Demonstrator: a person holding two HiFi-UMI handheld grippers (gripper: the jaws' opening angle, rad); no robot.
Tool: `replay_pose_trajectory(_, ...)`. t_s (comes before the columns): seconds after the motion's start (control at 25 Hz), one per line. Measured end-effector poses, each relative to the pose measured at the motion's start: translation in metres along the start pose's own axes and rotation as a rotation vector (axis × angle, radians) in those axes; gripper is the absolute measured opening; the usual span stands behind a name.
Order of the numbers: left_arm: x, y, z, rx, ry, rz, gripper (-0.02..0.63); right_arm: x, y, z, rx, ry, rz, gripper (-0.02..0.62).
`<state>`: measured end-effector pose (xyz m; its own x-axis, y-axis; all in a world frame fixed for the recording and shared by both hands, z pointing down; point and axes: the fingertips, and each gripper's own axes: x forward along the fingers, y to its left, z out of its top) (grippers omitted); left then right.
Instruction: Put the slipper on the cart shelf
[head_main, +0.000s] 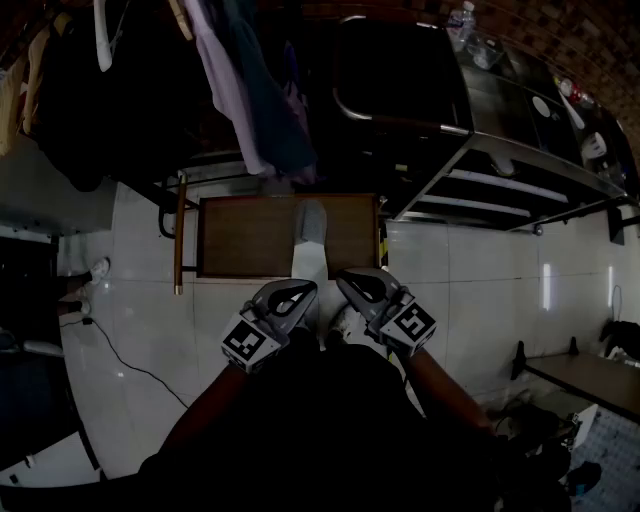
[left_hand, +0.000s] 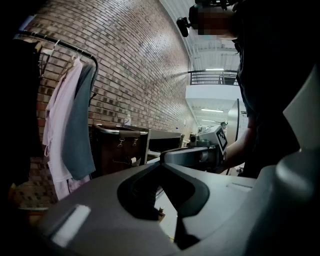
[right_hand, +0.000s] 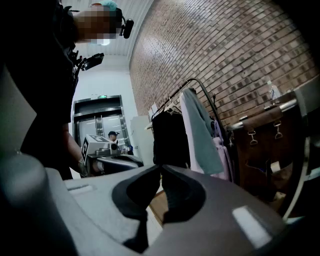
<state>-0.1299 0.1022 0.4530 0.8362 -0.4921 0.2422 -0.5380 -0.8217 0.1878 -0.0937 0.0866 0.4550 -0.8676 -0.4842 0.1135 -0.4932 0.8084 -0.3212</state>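
- The left gripper (head_main: 300, 292) has its fingers closed tip to tip, with nothing between them.
- The right gripper (head_main: 347, 282) is just beside it, and its fingers are also closed and empty.
- A pale slipper (head_main: 312, 240) lies at 12 o'clock from the grippers. It rests on a low wooden board (head_main: 245, 235), with its near end hanging over the board's near edge.
- The cart (head_main: 480, 142) stands at 1 to 2 o'clock, well apart from the slipper. Its lower shelf (head_main: 500, 190) faces open tile floor (head_main: 460, 280).
- A clothes rack (head_main: 250, 90) hangs over the board's far edge at 11 o'clock.
- A cable (head_main: 120, 355) trails across the floor at 9 o'clock.
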Motion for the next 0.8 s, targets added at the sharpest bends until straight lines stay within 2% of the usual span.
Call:
replay_pose_trajectory(0.24, -0.006, 0.020, -0.013, -0.010, 0.001, -0.009, 0.002, 0.019, -0.009, -0.011, 0.010, 0.032, -0.012, 0.003)
replay_pose_trajectory(0.36, -0.010, 0.040, -0.025, 0.014, -0.016, -0.035, 0.002, 0.035, -0.019, -0.029, -0.004, 0.068, -0.027, 0.004)
replay_pose_trajectory(0.48, -0.014, 0.061, -0.021, -0.022, -0.027, -0.046, 0.002, 0.051, -0.026, -0.047, 0.015, 0.116, -0.063, 0.008)
replay_pose_trajectory(0.56, -0.016, 0.079, -0.023, -0.017, -0.046, -0.056, 0.002, 0.062, -0.032, -0.063, 0.031, 0.163, -0.085, 0.009)
replay_pose_trajectory(0.68, -0.020, 0.097, -0.024, -0.040, -0.043, -0.080, 0.002, 0.075, -0.045, -0.102, 0.101, 0.262, -0.135, 0.016)
replay_pose_trajectory(0.8, -0.022, 0.112, -0.030, -0.056, -0.048, -0.097, 0.002, 0.081, -0.062, -0.147, 0.204, 0.362, -0.187, 0.057)
